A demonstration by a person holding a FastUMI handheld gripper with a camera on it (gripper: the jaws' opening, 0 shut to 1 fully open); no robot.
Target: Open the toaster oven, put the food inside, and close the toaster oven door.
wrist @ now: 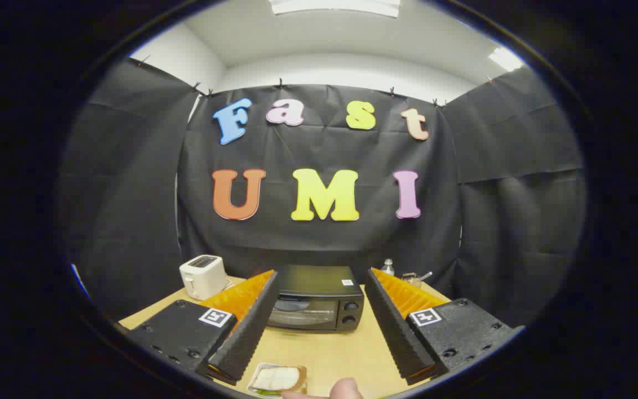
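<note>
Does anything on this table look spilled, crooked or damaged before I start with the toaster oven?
Nothing stands out. The toaster oven sits square on the table with its door shut, the sandwich lies intact on its tray near the open gripper, and the white toaster stands upright.

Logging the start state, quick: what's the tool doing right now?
Tool: open, holding nothing; toaster oven beyond its fingers, food tray on the table between them.

Black toaster oven [318,299] — shut; sandwich [276,379] near.
</note>
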